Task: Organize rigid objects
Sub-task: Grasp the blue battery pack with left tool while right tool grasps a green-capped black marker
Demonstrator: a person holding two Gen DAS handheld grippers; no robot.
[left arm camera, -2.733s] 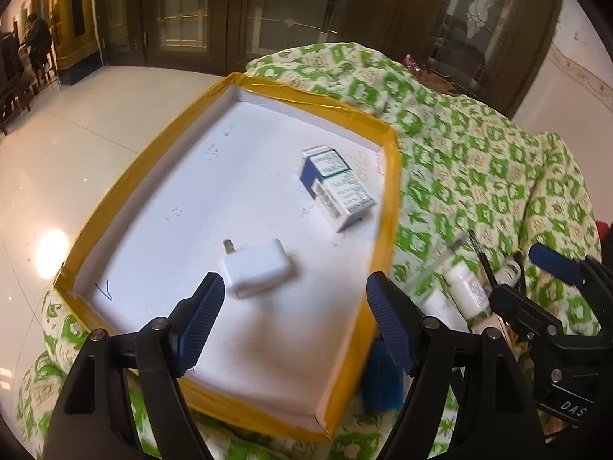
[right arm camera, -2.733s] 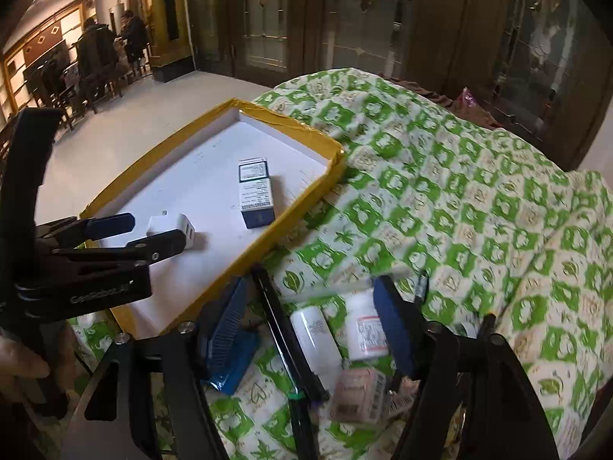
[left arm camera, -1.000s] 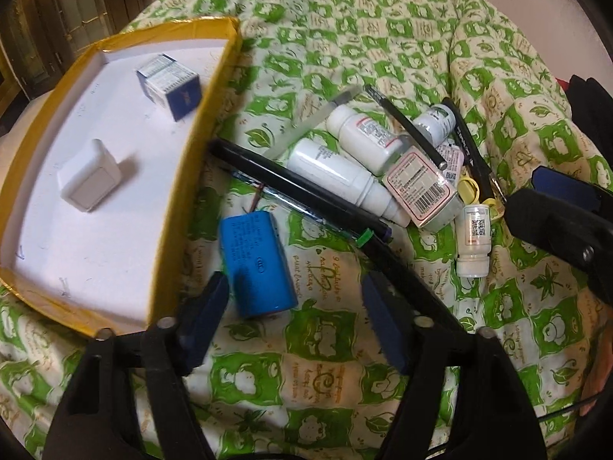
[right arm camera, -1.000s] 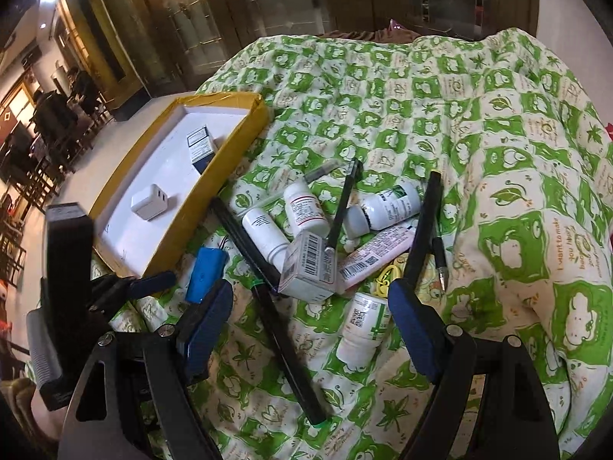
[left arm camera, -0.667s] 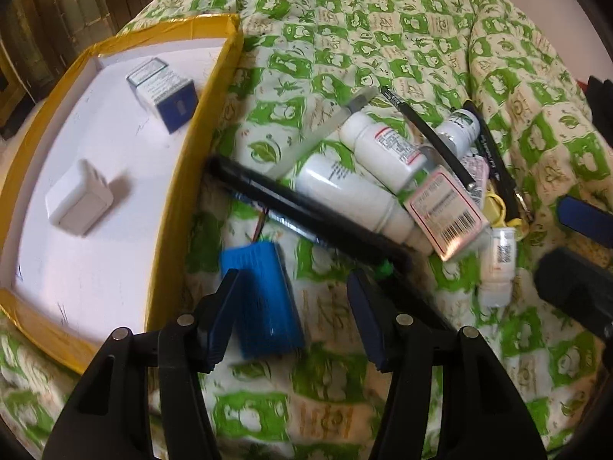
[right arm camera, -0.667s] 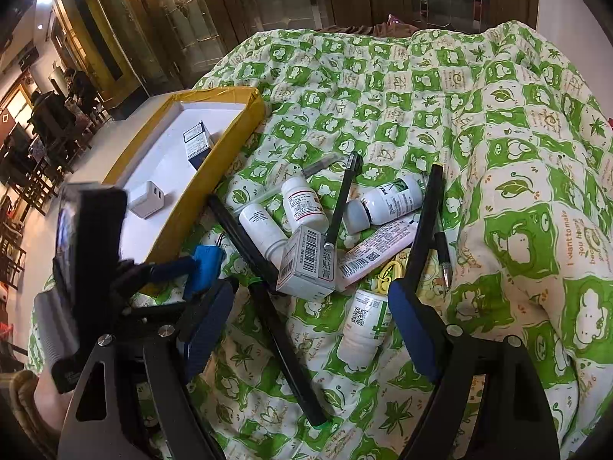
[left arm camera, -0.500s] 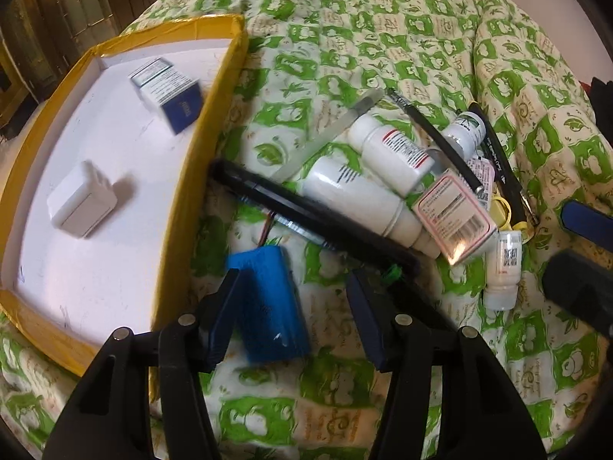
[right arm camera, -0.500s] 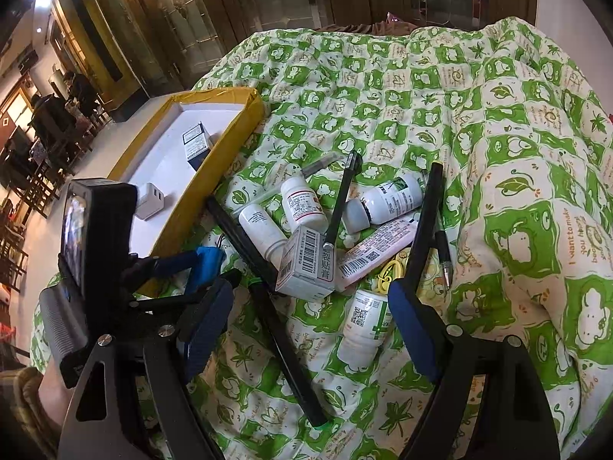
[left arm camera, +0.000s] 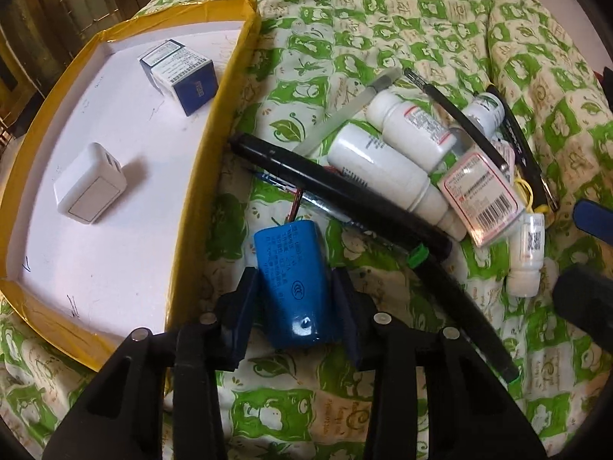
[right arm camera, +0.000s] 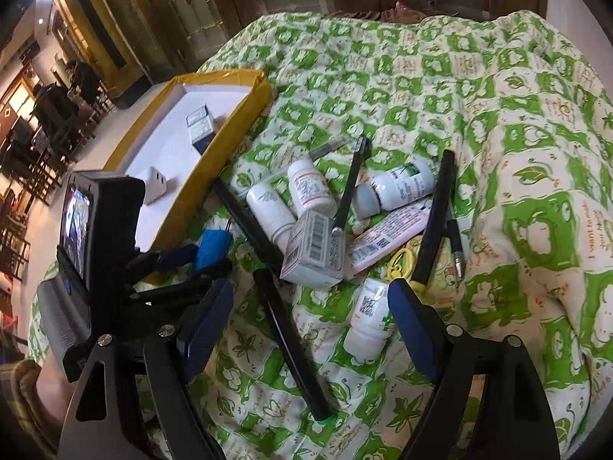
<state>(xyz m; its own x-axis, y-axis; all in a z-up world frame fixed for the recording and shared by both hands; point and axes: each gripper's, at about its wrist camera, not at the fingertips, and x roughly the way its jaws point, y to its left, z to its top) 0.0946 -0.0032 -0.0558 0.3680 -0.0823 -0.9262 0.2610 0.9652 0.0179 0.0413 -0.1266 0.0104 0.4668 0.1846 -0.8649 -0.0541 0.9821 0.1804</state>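
Left wrist view, from left to right. A yellow-rimmed tray with a white floor lies on a green-and-cream patterned quilt; in it sit a white charger block and, nearer the far corner, a small blue-and-white carton, well apart from each other. Just beside the tray's right rim lies a blue battery pack — the left gripper straddles it, its jaws having just been closing, and both pads now sit against the pack's sides. A long black marker runs diagonally past the pack's far end. Beyond it lies the clutter: two white bottles side by side, a barcoded box leaning on them, and a small white vial at the right.

Right wrist view. The right gripper hangs over the same pile with its fingers spread wide and nothing between the pads; the vial lies on the quilt between them, untouched. The left gripper appears at the left edge — clamped on the blue pack beside the tray.
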